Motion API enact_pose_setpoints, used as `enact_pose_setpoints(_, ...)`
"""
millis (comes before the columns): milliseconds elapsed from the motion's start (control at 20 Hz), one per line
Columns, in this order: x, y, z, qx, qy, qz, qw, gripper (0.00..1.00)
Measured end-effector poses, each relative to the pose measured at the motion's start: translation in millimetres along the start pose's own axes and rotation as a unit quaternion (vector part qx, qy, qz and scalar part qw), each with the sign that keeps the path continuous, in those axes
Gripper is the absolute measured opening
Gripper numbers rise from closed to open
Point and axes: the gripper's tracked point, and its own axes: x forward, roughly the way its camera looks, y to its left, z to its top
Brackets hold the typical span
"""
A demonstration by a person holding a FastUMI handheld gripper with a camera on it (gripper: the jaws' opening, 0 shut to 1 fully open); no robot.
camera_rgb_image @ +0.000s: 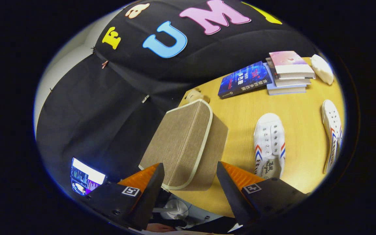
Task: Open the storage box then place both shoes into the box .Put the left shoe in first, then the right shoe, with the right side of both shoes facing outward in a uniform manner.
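Gripper (pixel 189 179) fingers are spread wide and hold nothing; the storage box (pixel 183 143) stands just ahead, between them. On the table (pixel 237 107) I see its lid down — so I judge no step is done. Both shoes (white, well apart) wait beyond: one shoe (pixel 269 145) near the box, the other shoe (pixel 332 130) further off.

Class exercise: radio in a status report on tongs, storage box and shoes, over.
Tongs open, straddling the near edge of the storage box, lid closed. Both shoes on table beyond. Nothing in the way.
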Motion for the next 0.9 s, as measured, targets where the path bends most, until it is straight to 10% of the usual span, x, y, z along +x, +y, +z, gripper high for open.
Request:
enact_pose_setpoints(400,46,10,-29,0.036,0.046,0.109,0.992,0.98)
enact_pose_setpoints(900,67,24,-35,0.225,0.098,0.206,0.947,0.96)
